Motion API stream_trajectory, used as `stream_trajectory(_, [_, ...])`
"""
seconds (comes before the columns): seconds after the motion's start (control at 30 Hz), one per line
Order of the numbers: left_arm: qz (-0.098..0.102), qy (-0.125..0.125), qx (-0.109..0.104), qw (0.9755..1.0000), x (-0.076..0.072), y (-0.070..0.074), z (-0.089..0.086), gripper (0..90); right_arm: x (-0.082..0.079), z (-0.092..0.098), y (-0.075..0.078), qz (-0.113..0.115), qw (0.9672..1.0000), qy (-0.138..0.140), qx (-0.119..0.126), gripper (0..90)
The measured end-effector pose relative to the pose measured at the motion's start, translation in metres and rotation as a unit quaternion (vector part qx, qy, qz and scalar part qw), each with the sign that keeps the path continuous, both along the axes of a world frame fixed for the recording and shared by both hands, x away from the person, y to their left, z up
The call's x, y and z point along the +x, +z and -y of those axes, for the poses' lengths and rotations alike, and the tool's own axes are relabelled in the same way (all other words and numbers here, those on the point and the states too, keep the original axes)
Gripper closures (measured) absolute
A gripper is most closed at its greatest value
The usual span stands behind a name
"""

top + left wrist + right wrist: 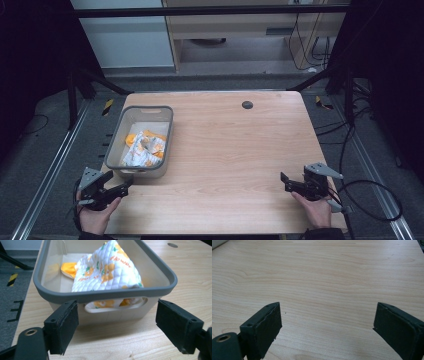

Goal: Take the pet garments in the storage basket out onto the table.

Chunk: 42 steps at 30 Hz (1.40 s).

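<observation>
Black tongs (pixel 125 186) (pixel 285 180) — grey three-cornered top plates, flat rectangular pads (pixel 65 325), black trailing cables — dark sleeve cuffs.

wooden table (pixel 235 150) on grey carpet floor (pixel 45 165), dark curtains (pixel 30 45) either side.

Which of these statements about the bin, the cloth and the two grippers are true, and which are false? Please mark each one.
1. The quilted cloth lies inside the grey bin. True.
2. The left gripper is shut on the bin's rim. False: its jaws stand wide open in front of the bin's near wall, with nothing held.
3. The right gripper is open over bare table. True.
4. The bin stands at the right side of the table. False: in the high view it stands at the left side, near the left gripper.
5. The cloth is plain blue. False: it is white with an orange and green flower print.
</observation>
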<state>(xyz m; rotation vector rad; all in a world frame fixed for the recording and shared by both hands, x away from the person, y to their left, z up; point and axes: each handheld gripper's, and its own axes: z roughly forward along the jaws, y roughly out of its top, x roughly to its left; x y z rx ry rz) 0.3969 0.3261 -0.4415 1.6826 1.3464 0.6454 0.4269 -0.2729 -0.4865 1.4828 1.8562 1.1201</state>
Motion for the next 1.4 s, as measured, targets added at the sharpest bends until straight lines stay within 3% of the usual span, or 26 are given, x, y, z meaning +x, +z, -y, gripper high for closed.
stream_trajectory(0.7, [0.023, -0.012, -0.017, 0.9995, 0.008, 0.030, 0.002, 18.3, 0.003, -0.001, -0.003, -0.008, 0.9999, 0.005, -0.011, 7.3])
stream_trajectory(0.97, [0.030, -0.027, -0.010, 0.9991, 0.017, 0.043, 0.010, 18.3, 0.003, -0.001, -0.003, -0.006, 0.9999, 0.006, -0.013, 7.8])
stream_trajectory(1.4, [0.046, -0.034, -0.018, 0.9982, 0.032, 0.061, 0.017, 17.9, 0.003, -0.001, -0.003, -0.006, 0.9999, 0.007, -0.012, 8.2])
